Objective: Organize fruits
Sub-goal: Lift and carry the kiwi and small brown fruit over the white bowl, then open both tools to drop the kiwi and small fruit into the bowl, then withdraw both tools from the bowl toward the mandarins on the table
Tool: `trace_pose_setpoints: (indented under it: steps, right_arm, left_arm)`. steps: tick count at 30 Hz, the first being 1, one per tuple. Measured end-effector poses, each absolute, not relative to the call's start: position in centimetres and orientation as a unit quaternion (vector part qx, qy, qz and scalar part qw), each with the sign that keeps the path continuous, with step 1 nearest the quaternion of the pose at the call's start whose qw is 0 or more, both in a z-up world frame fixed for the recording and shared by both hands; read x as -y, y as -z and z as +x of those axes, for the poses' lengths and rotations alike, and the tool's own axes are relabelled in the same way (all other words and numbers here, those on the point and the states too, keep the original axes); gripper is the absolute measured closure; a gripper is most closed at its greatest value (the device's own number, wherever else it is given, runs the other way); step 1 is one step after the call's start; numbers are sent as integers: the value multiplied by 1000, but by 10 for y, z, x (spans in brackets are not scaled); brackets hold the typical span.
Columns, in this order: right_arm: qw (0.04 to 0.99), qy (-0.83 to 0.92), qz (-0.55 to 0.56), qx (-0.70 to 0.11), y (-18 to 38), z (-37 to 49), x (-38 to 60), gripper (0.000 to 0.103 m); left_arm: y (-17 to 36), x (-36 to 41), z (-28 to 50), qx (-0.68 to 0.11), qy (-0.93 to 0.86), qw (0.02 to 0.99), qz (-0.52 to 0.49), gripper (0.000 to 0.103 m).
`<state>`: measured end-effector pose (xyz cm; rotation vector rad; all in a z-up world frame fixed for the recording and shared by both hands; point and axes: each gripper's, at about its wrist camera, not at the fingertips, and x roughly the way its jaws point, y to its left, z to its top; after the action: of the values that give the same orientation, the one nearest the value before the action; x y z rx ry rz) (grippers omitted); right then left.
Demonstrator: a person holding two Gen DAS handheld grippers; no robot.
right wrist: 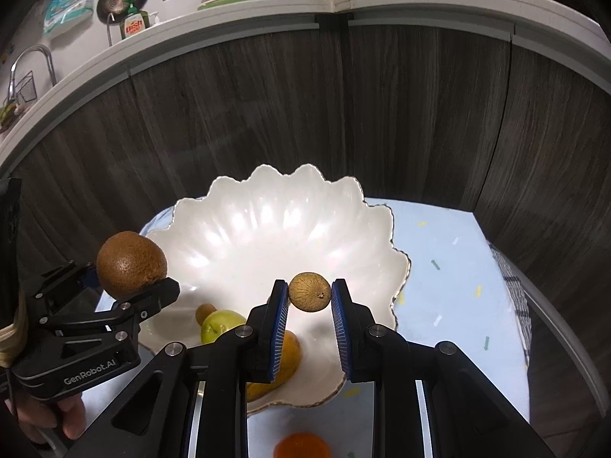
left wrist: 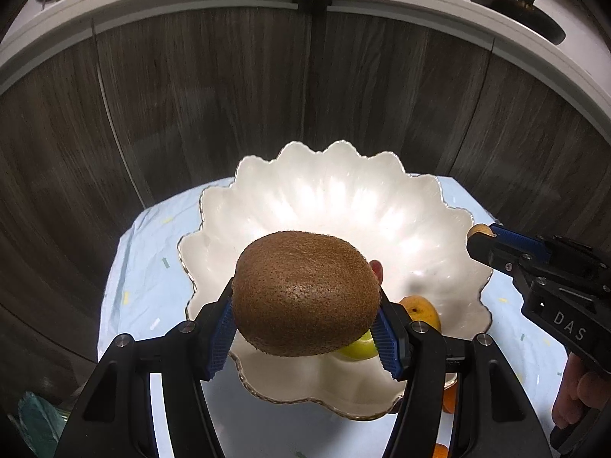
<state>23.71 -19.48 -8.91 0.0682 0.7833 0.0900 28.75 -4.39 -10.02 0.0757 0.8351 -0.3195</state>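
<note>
Two grippers hover over a scalloped white ceramic bowl (right wrist: 290,229): left gripper (left wrist: 305,320) clamps a fuzzy brown kiwi (left wrist: 305,294), right gripper (right wrist: 309,301) pinches a small tan round fruit (right wrist: 309,291); bowl's far half lies bare.

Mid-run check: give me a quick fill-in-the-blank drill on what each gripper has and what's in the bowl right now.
1. The left gripper is shut on a ____.
2. The right gripper pinches a small round brown fruit above the white ____.
3. The green apple lies ____ the scalloped bowl.

Missing: kiwi; bowl; inside
</note>
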Motion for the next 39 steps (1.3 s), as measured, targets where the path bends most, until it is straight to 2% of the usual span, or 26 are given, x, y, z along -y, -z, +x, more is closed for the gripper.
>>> trace_pose_setpoints:
  steps: [9, 10, 11, 13, 18, 22, 39]
  right_arm:
    - [913, -41, 45, -403, 100, 243, 197, 78]
    - [913, -40, 45, -403, 99, 243, 197, 78]
    - [913, -40, 43, -403, 99, 243, 197, 76]
    - [914, -42, 42, -401, 97, 242, 196, 60]
    - [921, -31, 34, -388, 90, 237, 195, 38]
    - [927, -19, 29, -375, 82, 232, 195, 22]
    - [932, -6, 43, -360, 63, 207, 199, 20]
  left_arm:
    - [115, 43, 294, -437, 150, 886, 25, 40]
    - [115, 43, 293, -435, 151, 887, 26, 36]
    - [114, 43, 291, -429, 151, 890, 26, 27]
    - [108, 42, 288, -414, 149, 898, 25, 15]
    - [100, 39, 287, -405, 138, 903, 29, 12]
    - [93, 36, 282, -394, 128, 910, 30, 3]
    - [69, 33, 256, -371, 124, 919, 40, 2]
